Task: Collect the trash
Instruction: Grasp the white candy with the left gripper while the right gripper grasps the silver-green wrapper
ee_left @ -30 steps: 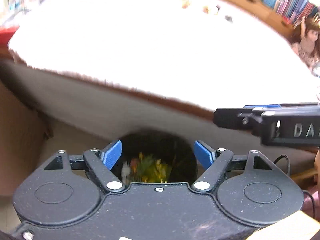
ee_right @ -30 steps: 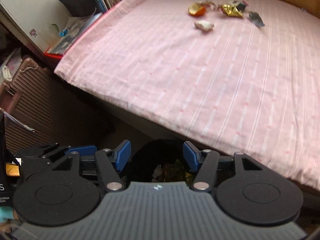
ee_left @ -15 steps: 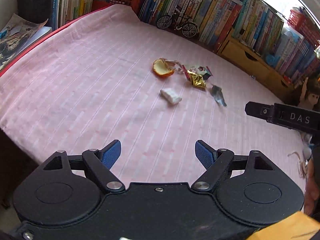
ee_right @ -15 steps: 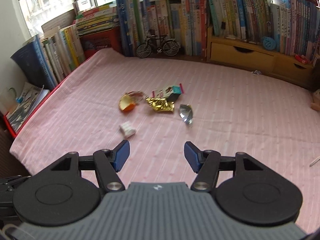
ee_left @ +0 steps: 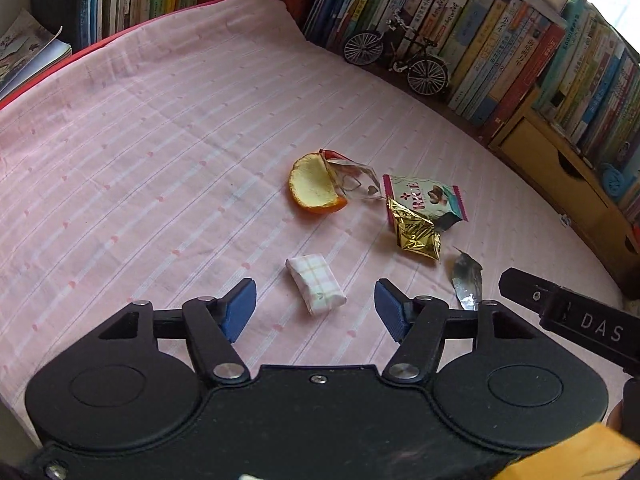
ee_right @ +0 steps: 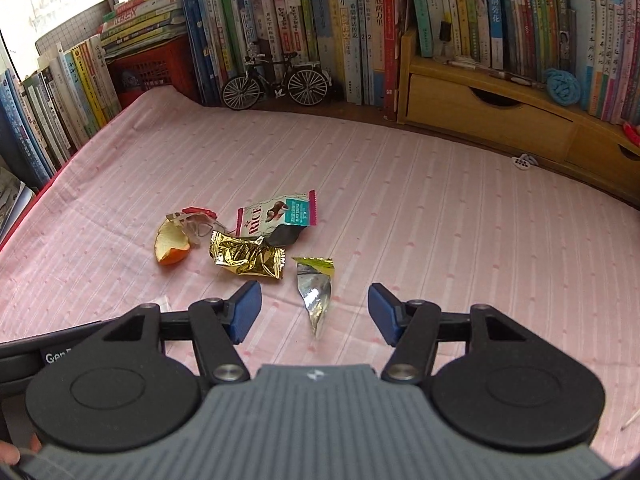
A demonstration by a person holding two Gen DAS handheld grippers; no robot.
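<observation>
Left wrist view: left tool above a pink striped bed sheet, its jaws closing but not yet touching anything. A small checked tissue packet lies on the sheet between the blue fingertips, apart from both. Farther off lie an orange peel, a clear wrapper touching it, a "RICE" snack wrapper and a crumpled gold wrapper overlapping the snack wrapper's near corner. A silver foil scrap lies just beyond the right-hand fingertip. A black bar of the right tool enters at the right edge. A model bicycle stands before a row of books

Right wrist view: right tool, jaws spread and empty, above the same sheet. The silver foil scrap lies between its fingertips, touching neither. Beyond it lie the gold wrapper, the snack wrapper, the clear wrapper and the orange peel, clustered together. The model bicycle and a wooden drawer unit stand along the book-lined wall
</observation>
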